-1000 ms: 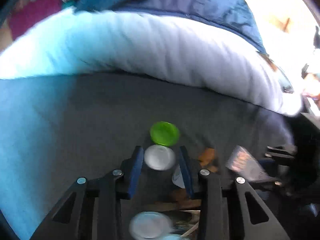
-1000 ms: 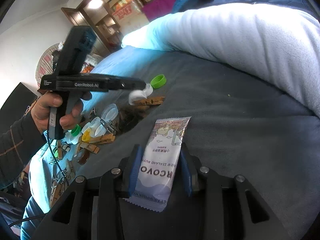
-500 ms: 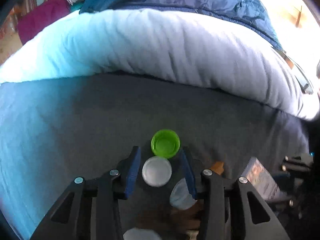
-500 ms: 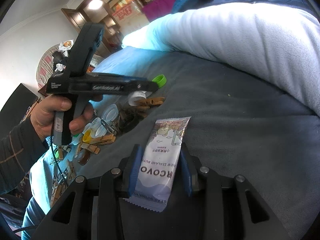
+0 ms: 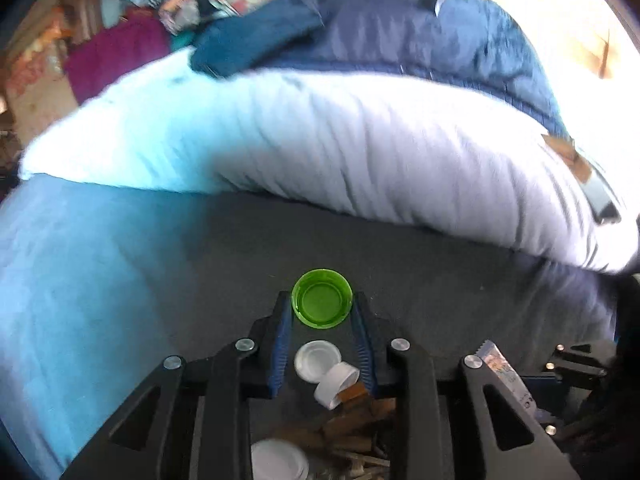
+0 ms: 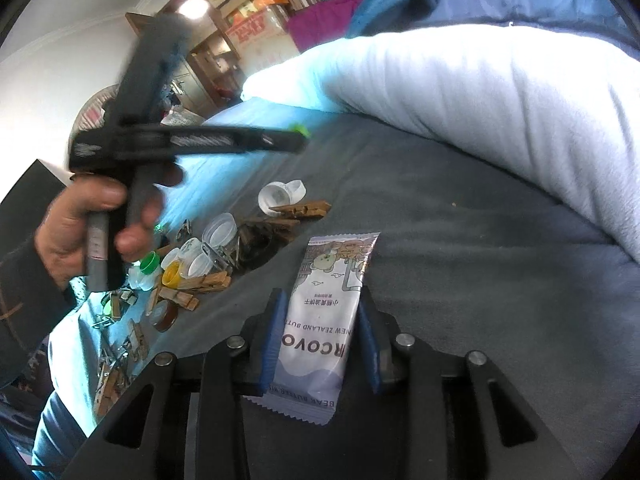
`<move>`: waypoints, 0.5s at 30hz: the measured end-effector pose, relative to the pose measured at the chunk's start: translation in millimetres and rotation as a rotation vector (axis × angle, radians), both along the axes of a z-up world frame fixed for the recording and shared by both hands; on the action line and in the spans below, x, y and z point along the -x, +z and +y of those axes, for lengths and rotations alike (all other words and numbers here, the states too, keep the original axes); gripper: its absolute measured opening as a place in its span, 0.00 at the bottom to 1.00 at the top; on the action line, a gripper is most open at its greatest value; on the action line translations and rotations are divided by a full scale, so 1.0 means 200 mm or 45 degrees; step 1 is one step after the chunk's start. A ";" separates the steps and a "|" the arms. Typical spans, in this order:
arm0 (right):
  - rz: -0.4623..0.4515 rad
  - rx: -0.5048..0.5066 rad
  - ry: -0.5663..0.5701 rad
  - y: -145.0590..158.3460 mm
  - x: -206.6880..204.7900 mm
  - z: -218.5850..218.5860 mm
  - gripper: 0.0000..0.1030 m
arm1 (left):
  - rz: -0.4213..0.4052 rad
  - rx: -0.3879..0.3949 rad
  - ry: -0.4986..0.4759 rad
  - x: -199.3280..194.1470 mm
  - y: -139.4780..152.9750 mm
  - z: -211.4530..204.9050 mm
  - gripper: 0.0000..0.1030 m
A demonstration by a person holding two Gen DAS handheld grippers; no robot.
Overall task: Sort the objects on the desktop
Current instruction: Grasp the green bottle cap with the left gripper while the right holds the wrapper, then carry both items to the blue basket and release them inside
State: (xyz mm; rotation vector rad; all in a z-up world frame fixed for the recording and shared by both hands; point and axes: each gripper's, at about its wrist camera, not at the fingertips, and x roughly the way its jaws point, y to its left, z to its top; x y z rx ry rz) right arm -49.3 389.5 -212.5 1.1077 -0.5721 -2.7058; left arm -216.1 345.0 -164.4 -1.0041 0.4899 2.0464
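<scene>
Green cap (image 5: 322,304) sits mouth-up between left tool (image 5: 322,310) tips, jaws closing onto its rim. Right tool (image 6: 320,332) closing around snack packet (image 6: 330,300), long axis running along the fingers.

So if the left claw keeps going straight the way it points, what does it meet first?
Nothing beyond what it already has: the green cap sits between its closing tips. Past the cap, probably bare grey blanket, then the white duvet roll; depth is hard to judge.
</scene>
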 end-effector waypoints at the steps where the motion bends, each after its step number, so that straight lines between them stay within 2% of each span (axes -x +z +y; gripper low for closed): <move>1: 0.009 -0.030 -0.013 0.03 0.00 -0.01 0.31 | 0.014 -0.006 0.021 0.00 0.04 -0.03 0.29; 6: 0.028 -0.112 -0.056 0.13 0.01 -0.04 0.31 | 0.097 0.009 0.155 -0.07 0.21 -0.24 0.29; 10: 0.070 -0.264 -0.080 0.35 0.07 -0.13 0.31 | 0.136 0.020 0.298 -0.09 0.35 -0.45 0.29; 11: 0.070 -0.264 -0.080 0.35 0.07 -0.13 0.31 | 0.147 0.020 0.334 -0.10 0.38 -0.50 0.29; 12: 0.093 -0.300 -0.072 0.44 0.08 -0.18 0.31 | 0.149 0.010 0.360 -0.12 0.41 -0.56 0.29; 15: 0.129 -0.339 -0.045 0.56 0.10 -0.26 0.31 | 0.165 -0.020 0.432 -0.19 0.52 -0.76 0.29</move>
